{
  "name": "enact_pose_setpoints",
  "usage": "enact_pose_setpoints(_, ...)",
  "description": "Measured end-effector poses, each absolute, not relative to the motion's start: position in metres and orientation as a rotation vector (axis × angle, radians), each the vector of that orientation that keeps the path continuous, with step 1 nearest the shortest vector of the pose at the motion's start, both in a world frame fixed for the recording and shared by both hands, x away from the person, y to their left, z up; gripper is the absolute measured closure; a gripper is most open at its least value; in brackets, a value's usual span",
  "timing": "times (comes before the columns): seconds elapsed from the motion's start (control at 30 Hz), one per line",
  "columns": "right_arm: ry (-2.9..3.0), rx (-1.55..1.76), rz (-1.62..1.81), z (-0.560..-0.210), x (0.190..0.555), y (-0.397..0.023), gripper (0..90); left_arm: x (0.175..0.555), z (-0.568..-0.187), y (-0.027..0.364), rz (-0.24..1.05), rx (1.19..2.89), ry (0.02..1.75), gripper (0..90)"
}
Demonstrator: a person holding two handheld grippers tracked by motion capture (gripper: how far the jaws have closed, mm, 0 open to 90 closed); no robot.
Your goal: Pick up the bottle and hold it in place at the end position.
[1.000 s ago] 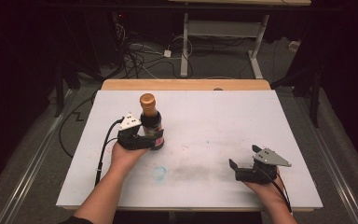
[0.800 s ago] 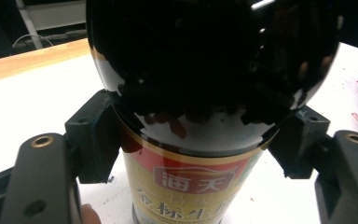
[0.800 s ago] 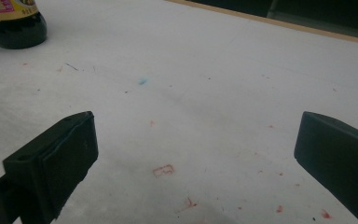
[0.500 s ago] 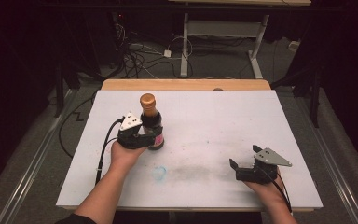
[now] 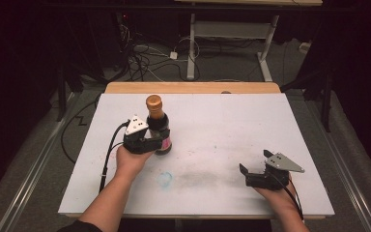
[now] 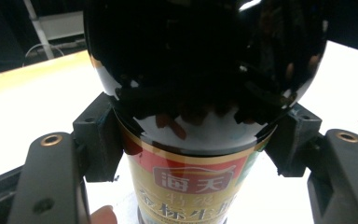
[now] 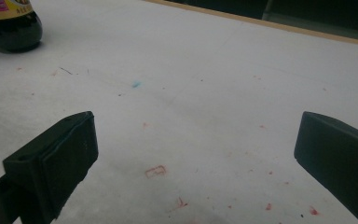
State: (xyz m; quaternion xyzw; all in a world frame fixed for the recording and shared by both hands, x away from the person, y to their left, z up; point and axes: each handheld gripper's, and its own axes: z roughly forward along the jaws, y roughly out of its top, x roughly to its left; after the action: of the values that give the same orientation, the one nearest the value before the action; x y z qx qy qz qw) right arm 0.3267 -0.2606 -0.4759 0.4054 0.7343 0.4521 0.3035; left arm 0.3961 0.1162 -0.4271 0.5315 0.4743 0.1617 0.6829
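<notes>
Dark soy sauce bottle clamped, left side

Glass soy sauce bottle (image 5: 156,126) stands upright on white table (image 5: 212,121), left of centre. Left gripper (image 5: 147,142) has just closed its jaws, pinching the bottle's lower body, likely to lift or steady it. Right gripper (image 5: 256,176) rests well apart, jaws spread, idle.

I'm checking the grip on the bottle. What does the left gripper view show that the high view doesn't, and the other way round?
Left gripper view: both pads pressed against the sides of the dark bottle, at the top of its red and gold label.

High view: the bottle's gold cap, upright on the white table, and the right gripper open, apart, near the front edge.

Both: the left gripper shut on the bottle.
</notes>
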Motion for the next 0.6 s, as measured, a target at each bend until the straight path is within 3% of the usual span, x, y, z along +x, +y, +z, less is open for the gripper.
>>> enact_pose_setpoints(0.6, 1.938, 1.071, 1.205, -0.474, 0.326, -0.263, 0.7, 0.387, -0.418, 0.073, 0.289, 1.22, 1.002, 29.1)
